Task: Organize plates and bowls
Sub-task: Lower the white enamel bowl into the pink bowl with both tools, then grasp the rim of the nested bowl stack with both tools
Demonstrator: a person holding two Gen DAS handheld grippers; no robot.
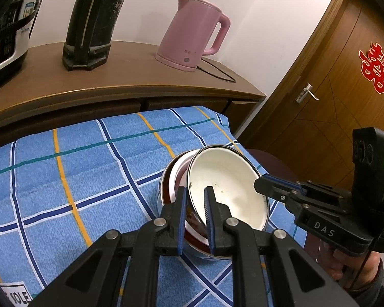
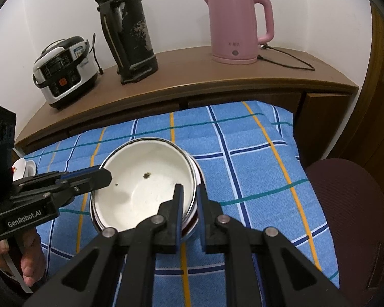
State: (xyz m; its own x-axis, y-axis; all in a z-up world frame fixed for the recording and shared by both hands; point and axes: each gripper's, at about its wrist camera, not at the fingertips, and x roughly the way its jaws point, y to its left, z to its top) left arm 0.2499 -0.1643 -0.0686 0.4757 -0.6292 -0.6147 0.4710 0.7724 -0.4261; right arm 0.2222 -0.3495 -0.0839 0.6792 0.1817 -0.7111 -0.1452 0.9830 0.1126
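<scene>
A stack of nested bowls (image 1: 227, 186) sits on the blue checked cloth (image 1: 76, 168). The top bowl is white inside with a metal rim, and red-and-white bowls (image 1: 174, 179) show under it. My left gripper (image 1: 195, 194) is shut on the stack's left rim, one finger inside and one outside. My right gripper (image 2: 190, 192) is shut on the right rim of the same bowls (image 2: 146, 181). In the left wrist view the right gripper (image 1: 262, 184) comes in from the right. The left gripper (image 2: 105, 176) enters the right wrist view from the left. A person's hands hold both.
A wooden counter (image 2: 192, 76) behind the cloth carries a pink kettle (image 2: 238, 25), a black flask (image 2: 128, 30) and a rice cooker (image 2: 64, 69). A small flowered dish (image 2: 25, 168) lies at the cloth's left. A maroon seat (image 2: 345, 204) and a wooden door (image 1: 345, 76) are on the right.
</scene>
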